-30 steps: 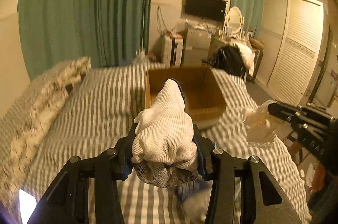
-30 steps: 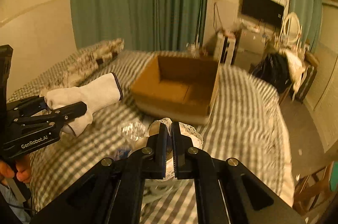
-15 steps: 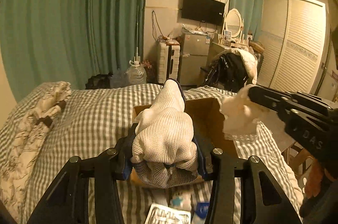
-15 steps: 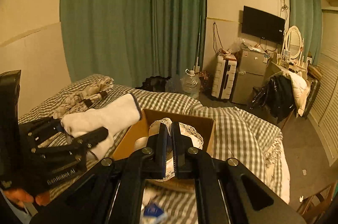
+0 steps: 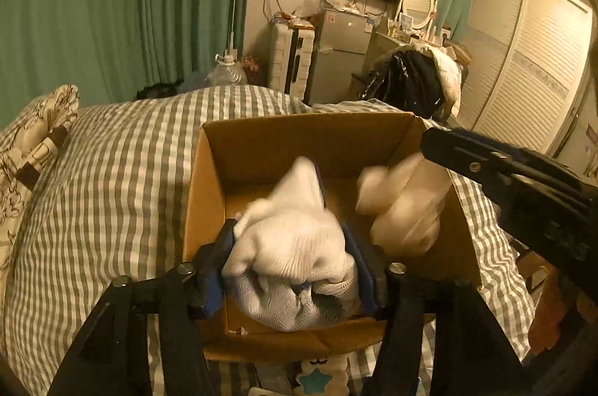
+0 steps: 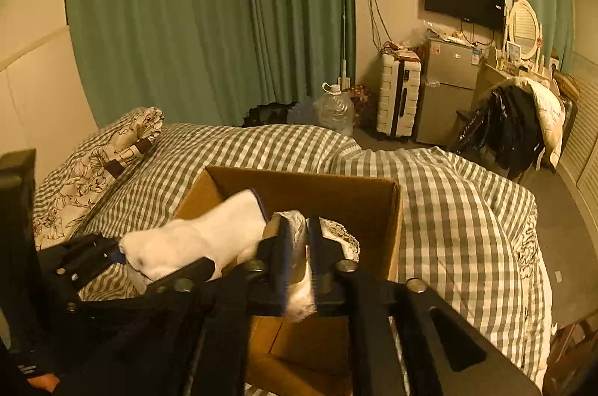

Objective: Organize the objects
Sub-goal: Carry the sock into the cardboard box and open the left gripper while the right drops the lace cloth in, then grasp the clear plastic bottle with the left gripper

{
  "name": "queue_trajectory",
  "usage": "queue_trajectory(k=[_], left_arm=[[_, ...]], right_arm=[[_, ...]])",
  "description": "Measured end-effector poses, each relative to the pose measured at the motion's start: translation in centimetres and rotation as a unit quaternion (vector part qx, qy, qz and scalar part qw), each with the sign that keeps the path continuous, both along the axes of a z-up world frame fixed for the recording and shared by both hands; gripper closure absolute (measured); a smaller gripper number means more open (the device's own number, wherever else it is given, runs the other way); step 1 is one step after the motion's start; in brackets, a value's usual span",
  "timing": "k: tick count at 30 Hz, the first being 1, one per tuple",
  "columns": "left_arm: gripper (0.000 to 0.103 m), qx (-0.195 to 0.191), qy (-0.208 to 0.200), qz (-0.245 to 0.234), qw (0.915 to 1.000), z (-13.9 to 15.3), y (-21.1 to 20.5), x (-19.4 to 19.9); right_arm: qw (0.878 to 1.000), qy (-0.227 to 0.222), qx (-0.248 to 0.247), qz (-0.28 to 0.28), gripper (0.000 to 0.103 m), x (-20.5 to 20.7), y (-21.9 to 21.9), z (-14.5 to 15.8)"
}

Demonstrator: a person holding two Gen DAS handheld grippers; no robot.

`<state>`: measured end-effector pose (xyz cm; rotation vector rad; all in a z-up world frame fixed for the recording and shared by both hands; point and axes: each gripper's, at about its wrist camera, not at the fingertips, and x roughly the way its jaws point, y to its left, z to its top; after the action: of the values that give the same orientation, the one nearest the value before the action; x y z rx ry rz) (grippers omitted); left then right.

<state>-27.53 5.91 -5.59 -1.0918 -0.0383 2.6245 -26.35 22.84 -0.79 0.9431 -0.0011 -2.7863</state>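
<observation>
My left gripper (image 5: pixel 291 246) is clamped, jaws spread wide around a bulky load, pointing forward and slightly down. My right gripper (image 6: pixel 299 246) is pinched nearly closed on thin material, held just right of the left, angled inward.

no legible text, fridge (image 6: pixel 448 89) stickers and claw markings too blurred to read

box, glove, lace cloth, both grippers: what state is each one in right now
cardboard box: open, on the checked bed, nothing seen on its bare floor
white glove: clamped in the left gripper, held over the box
lace cloth: pinched in the right gripper, held over the box
left gripper: shut on the glove
right gripper: shut on the cloth
</observation>
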Motion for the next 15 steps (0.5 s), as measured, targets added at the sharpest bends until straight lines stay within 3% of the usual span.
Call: queue_trajectory(k=[1,4,10,15], left_arm=[[0.035,-0.002,0.002,0.001,1.0000,0.3,0.1,0.2],[0.015,-0.014,0.022,0.010,0.9996,2.1,0.0,2.0],[0.005,-0.031,0.063,0.023,0.9973,7.6,-1.2,7.5],[0.002,-0.031,0.078,0.038,0.9958,10.9,-2.8,12.3]], right_arm=[[1.000,0.002,0.000,-0.004,0.055,0.1,0.3,0.3],[1.000,0.021,0.001,-0.014,0.050,1.6,0.7,2.3],[0.998,0.051,0.024,-0.027,0.038,6.7,1.1,7.9],[0.996,0.075,0.045,-0.035,0.024,13.2,1.7,12.0]])
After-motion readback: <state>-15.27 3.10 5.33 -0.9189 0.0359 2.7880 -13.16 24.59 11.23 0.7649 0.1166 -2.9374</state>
